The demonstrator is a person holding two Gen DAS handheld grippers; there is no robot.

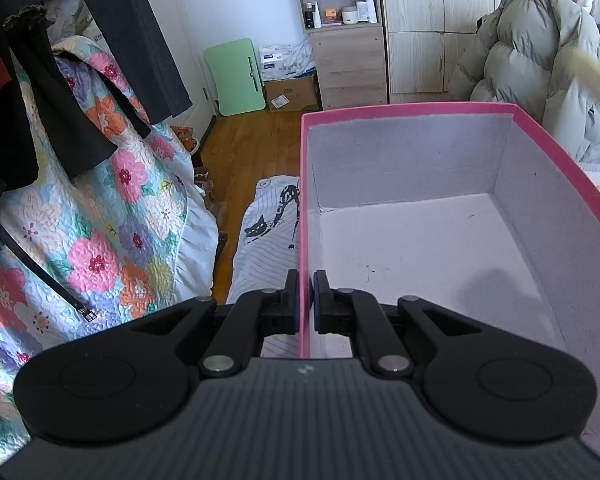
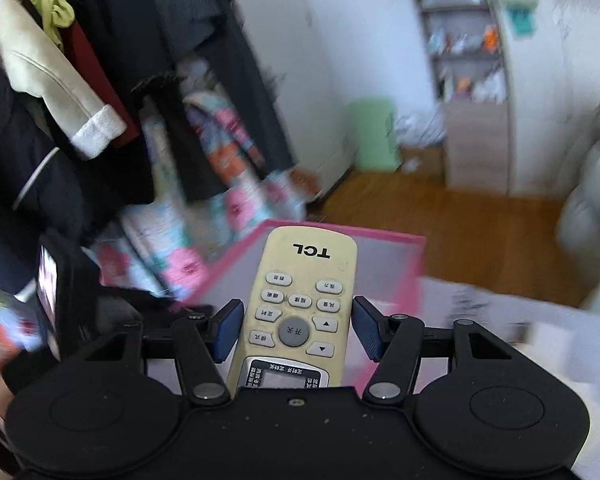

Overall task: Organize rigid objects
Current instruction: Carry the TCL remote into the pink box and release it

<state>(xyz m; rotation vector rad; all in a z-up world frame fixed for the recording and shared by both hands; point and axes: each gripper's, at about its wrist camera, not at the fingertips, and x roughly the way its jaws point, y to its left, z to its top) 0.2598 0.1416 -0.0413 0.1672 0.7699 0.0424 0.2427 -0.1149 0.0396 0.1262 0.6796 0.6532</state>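
Cream TCL remote [image 2: 296, 312] above pink box [image 2: 416, 264]
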